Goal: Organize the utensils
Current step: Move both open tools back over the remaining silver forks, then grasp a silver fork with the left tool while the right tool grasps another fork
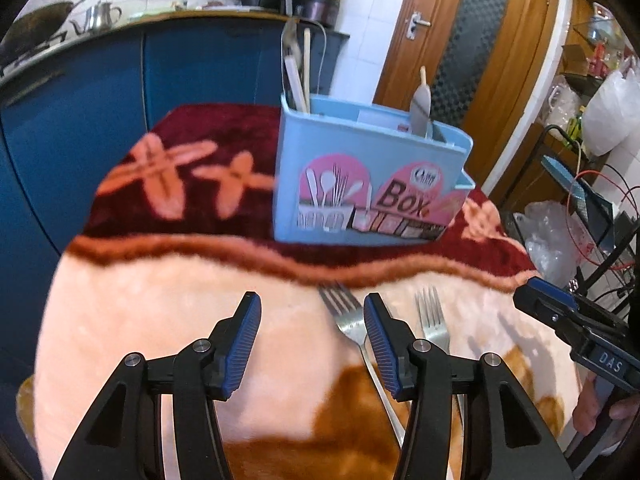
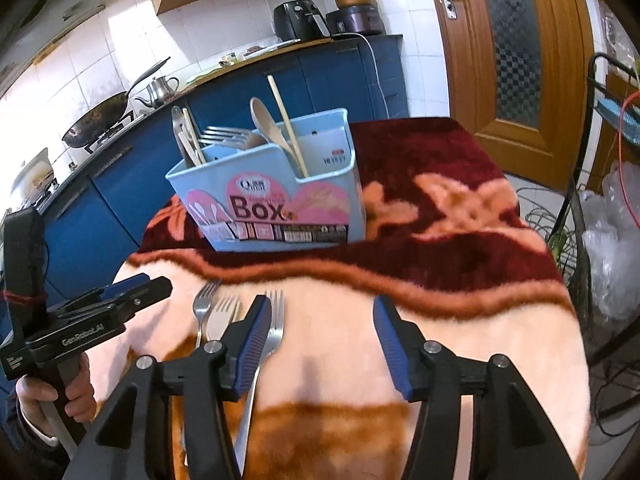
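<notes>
My left claw [image 1: 312, 344] stands about half open with nothing between its pads, tilted down over the table [image 1: 160, 320], which is covered by a plush peach and dark red blanket. Just beyond its right finger [image 1: 380, 344] a fork [image 1: 344, 312] lies flat, tines pointing away from me, its handle running back under that finger. A second fork [image 1: 432, 316] lies just to the right of it.

My right claw [image 2: 320, 344] is likewise about half open and holds nothing. Its left finger [image 2: 252, 344] overlaps a fork [image 2: 276, 320] lying on the blanket; two more forks [image 2: 222, 316] [image 2: 202, 300] lie close together just to the left of that.

Straight ahead of both claws, well beyond the forks, the blue utensil box [image 2: 280, 200] stands upright on the red part of the blanket, with a wooden spoon [image 2: 266, 120], chopsticks [image 2: 286, 120] and forks standing in it.
</notes>
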`<state>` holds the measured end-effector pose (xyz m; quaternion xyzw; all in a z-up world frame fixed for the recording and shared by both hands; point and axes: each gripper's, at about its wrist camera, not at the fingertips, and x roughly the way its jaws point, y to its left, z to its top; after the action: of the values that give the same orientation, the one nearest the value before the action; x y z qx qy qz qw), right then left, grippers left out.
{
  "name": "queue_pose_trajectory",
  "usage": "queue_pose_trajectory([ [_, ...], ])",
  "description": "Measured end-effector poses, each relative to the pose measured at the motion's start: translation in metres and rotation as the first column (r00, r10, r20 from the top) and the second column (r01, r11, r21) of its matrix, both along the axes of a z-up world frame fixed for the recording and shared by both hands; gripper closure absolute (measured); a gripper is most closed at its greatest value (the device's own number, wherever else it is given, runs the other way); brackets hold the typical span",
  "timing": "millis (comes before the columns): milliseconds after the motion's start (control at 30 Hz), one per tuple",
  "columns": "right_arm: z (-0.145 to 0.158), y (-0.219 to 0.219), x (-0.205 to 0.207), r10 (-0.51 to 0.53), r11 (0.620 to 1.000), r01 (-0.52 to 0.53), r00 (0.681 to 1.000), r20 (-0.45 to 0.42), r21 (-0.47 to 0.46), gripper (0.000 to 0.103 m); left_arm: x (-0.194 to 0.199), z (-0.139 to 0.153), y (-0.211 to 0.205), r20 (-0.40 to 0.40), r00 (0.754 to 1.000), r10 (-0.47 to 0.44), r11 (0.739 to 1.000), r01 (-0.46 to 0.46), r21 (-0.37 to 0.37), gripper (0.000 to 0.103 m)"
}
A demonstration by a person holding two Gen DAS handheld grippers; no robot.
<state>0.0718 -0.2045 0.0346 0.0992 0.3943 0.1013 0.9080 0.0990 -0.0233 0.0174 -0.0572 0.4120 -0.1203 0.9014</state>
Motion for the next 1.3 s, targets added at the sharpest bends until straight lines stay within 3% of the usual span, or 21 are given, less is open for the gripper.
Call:
queue_pose_trajectory([
  [500, -0.028, -0.016, -0.003, -0.034, 0.998, 0.037, 0.997, -0.063, 0.041, 0.045, 0.015, -0.026, -0.01, -0.119, 0.991, -0.055, 0.994, 0.043, -0.104, 0.049],
  [700, -0.033, -0.019, -0.002, -0.033, 0.998, 0.036, 0.997, -0.073, 0.051, 0.045, 0.025, -0.031, -0.01, -0.154, 0.987, -0.051, 0.988, 0.027, -0.152, 0.067],
  [933, -0.037, -0.018, -0.002, -0.032, 0.999, 0.035, 0.996, -0.086, 0.042, 0.045, 0.035, -0.035, -0.009, -0.188, 0.979, -0.078, 0.971, 0.031, -0.239, 0.076],
  [1167, -0.035, -0.012, -0.002, -0.014, 0.999, 0.017, 0.996, -0.087, 0.036, 0.045, 0.032, -0.035, -0.005, -0.168, 0.981, -0.097, 0.953, 0.043, -0.3, 0.082],
  [1200, -0.035, -0.01, -0.001, -0.008, 0.999, 0.011, 0.996, -0.089, 0.036, 0.045, 0.031, -0.034, -0.004, -0.163, 0.982, -0.095, 0.952, 0.041, -0.303, 0.098],
  [1300, -0.034, -0.004, 0.001, 0.012, 0.999, -0.009, 0.996, -0.093, 0.032, 0.045, 0.028, -0.03, 0.002, -0.146, 0.985, -0.093, 0.946, 0.042, -0.321, 0.099],
])
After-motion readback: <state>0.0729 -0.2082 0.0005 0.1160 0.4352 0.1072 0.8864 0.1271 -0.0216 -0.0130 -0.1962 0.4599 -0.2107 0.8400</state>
